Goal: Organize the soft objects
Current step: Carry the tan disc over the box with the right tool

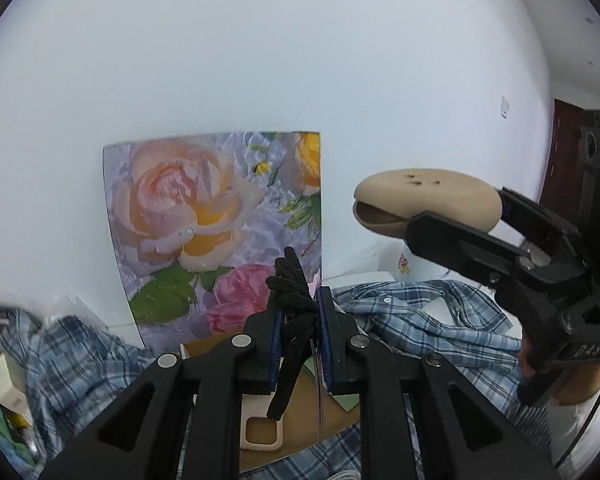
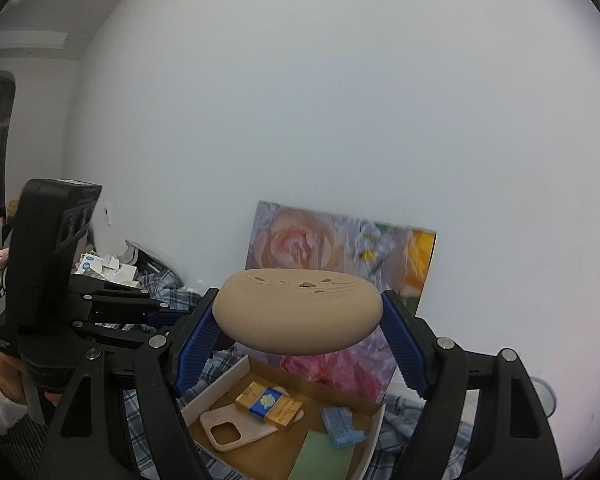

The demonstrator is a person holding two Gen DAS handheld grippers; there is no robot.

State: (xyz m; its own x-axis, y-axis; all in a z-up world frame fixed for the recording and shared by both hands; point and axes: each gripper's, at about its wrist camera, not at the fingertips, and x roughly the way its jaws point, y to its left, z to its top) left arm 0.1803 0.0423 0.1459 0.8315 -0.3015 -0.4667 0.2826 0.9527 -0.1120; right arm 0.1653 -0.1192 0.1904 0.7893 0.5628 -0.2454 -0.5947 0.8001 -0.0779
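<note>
My left gripper (image 1: 299, 312) is shut on a black knit glove (image 1: 292, 304) that hangs down between its blue pads, above an open cardboard box (image 1: 216, 346). My right gripper (image 2: 298, 320) is shut on a beige squishy bun-shaped toy (image 2: 298, 312), held in the air above the same box (image 2: 374, 444). The bun (image 1: 428, 194) and the right gripper (image 1: 452, 216) also show in the left wrist view at the right. The left gripper (image 2: 172, 316) shows in the right wrist view at the left.
The box holds a beige phone case (image 2: 236, 428), a gold and blue packet (image 2: 268, 402), a blue sponge (image 2: 342, 426) and a green sheet (image 2: 324, 458). A blue plaid shirt (image 1: 420, 316) lies around it. A rose picture (image 1: 216, 224) leans on the white wall. A white cup (image 1: 414, 266) stands behind.
</note>
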